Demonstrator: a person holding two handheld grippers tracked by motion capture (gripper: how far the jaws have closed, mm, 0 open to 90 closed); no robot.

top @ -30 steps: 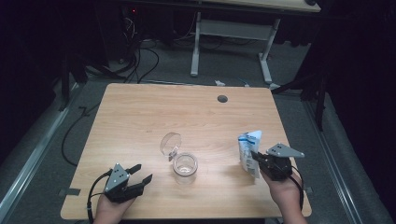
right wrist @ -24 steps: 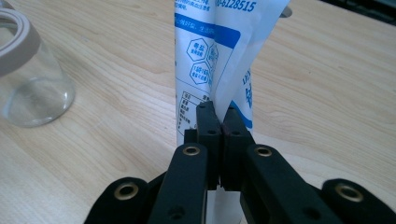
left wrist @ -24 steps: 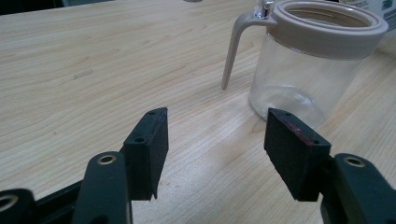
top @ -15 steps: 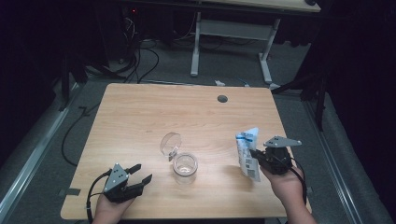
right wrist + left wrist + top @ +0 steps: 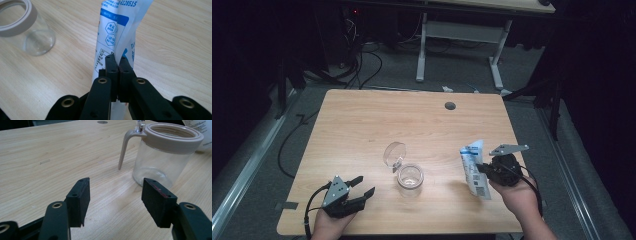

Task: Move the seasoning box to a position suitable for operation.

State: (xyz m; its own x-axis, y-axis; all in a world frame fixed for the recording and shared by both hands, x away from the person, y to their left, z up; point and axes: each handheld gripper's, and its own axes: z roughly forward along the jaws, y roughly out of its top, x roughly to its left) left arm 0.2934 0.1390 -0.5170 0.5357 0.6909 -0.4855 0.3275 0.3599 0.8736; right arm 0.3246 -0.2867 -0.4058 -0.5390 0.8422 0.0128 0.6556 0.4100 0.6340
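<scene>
A clear glass jar point(image 5: 410, 176) with a beige rim stands open near the table's front middle, its hinged lid point(image 5: 394, 153) tipped back. In the left gripper view the jar point(image 5: 166, 155) is ahead and to the right, apart from the jaws. My left gripper point(image 5: 363, 186) rests open at the front left with nothing between its fingers point(image 5: 80, 197). My right gripper point(image 5: 478, 169) is shut on a white and blue pouch point(image 5: 474, 169), which it holds upright on the table to the right of the jar. The pouch point(image 5: 117, 32) is pinched at its edge, and the jar point(image 5: 23, 30) shows at the upper left.
The wooden table point(image 5: 377, 125) has a round cable hole point(image 5: 450, 106) near its far edge. Cables point(image 5: 362, 65) and a desk frame point(image 5: 459, 45) lie on the floor beyond. Dark floor drops off at both sides of the table.
My right gripper has shifted slightly left and forward with the pouch, standing it more upright. The left gripper and the jar have not moved.
</scene>
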